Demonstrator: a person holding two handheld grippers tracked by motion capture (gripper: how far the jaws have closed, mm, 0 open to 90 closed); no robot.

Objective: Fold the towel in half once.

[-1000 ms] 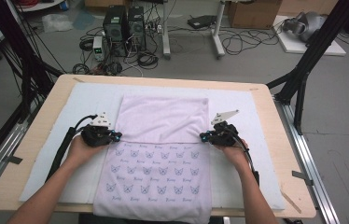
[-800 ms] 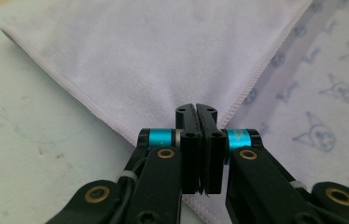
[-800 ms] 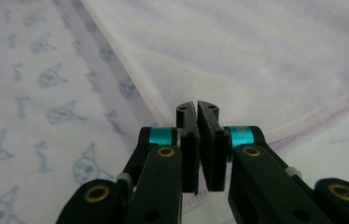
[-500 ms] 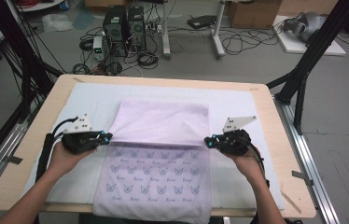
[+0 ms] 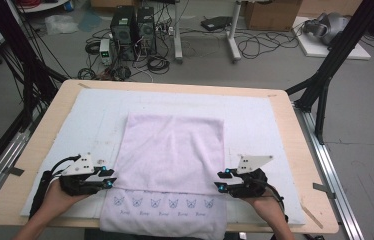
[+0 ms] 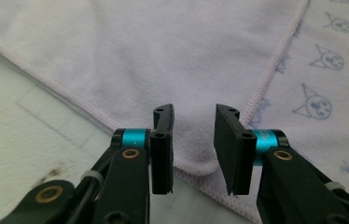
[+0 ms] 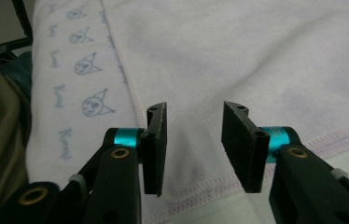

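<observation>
Two grippers sat low over the near part of the table (image 5: 295,150), one at each side of a pale lilac towel (image 5: 175,150). The towel lay flat on the white mat (image 5: 255,115), its far part folded over toward the person, so the plain side covered most of it & just one row of printed cat faces showed along the near edge, which hung a bit over the table's front.

Left gripper (image 5: 110,181) lay roughly level, pointing inward at the fold's left corner, the hand behind it w/ forearm coming in from the bottom. Jaws had just been opening: a moderate gap, nothing pinched, the towel corner lying below & between them in the left gripper view (image 6: 191,140).

Right gripper (image 5: 220,181) mirrored it, level, pointing inward at the right corner. Its jaws had also just been opening, the cloth lying loose beneath them (image 7: 193,144).
</observation>
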